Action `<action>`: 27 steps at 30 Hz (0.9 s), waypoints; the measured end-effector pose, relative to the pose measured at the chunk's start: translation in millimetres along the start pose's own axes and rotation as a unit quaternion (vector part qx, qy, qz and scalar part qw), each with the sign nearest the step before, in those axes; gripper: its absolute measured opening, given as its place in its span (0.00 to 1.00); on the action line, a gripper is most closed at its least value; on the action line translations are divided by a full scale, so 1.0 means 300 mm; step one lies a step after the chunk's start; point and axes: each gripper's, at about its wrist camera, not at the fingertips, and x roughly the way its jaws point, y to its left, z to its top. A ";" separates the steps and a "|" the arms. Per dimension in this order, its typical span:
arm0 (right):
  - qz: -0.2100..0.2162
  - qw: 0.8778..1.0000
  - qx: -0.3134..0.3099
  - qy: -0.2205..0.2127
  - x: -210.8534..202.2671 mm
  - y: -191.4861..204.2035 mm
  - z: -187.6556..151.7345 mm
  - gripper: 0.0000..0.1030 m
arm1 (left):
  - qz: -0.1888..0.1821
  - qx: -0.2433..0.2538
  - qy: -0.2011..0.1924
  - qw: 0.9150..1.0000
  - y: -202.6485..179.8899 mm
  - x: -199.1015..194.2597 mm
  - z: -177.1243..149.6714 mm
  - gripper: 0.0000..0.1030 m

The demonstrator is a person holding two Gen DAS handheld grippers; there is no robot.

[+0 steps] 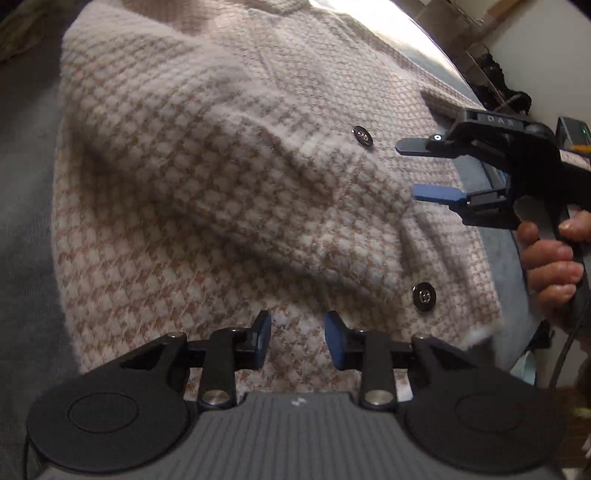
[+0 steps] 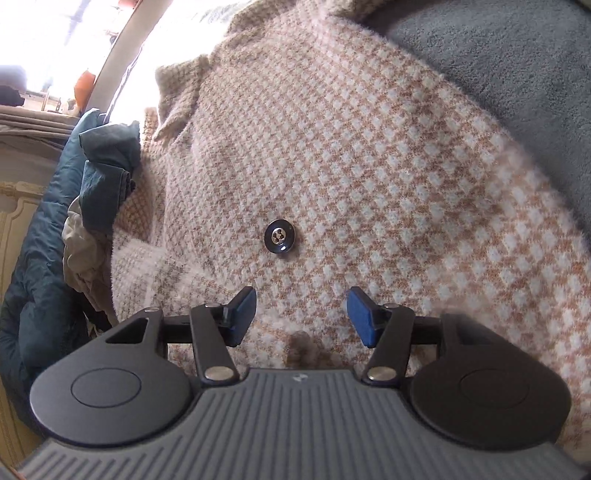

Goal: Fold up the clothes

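- Left wrist view: the houndstooth cardigan (image 1: 229, 177) lies on a grey fleece cover (image 1: 22, 206), with one part already laid over its front as a thick fold. I judge the folding is begun, not finished; the hem near the camera is not yet turned.
- The left gripper (image 1: 297, 338) hovers low over the hem, its jaws partly apart and nothing between them.
- The right gripper (image 1: 424, 170) comes in from the right, held by a hand (image 1: 550, 266), jaws apart and empty, near the upper button (image 1: 362, 137). A lower button (image 1: 424, 296) sits near the hem.
- Right wrist view: the right gripper (image 2: 301, 315) stands open above the cardigan (image 2: 351, 166), holding nothing; one button (image 2: 280, 240) is just ahead.
- At the left edge other clothes wait: a teal garment (image 2: 107, 166) and a pale one (image 2: 79, 240). A bright window (image 2: 74, 29) glares behind.
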 end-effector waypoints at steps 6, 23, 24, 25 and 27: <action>-0.025 0.988 -0.148 0.046 0.069 0.142 0.000 0.55 | -0.070 -0.184 -0.020 0.980 0.140 0.004 0.014 0.44; -0.071 0.952 -0.270 0.129 0.178 0.262 0.007 0.37 | -0.089 -0.212 -0.004 0.973 0.226 0.078 0.027 0.38; -0.070 0.951 -0.269 0.132 0.178 0.265 0.004 0.37 | -0.092 -0.218 -0.003 0.972 0.234 0.084 0.027 0.38; -0.071 0.952 -0.267 0.135 0.180 0.265 0.003 0.36 | -0.093 -0.223 -0.003 0.970 0.238 0.087 0.029 0.38; -0.073 0.953 -0.261 0.137 0.187 0.261 0.005 0.36 | -0.093 -0.233 -0.002 0.968 0.237 0.088 0.036 0.38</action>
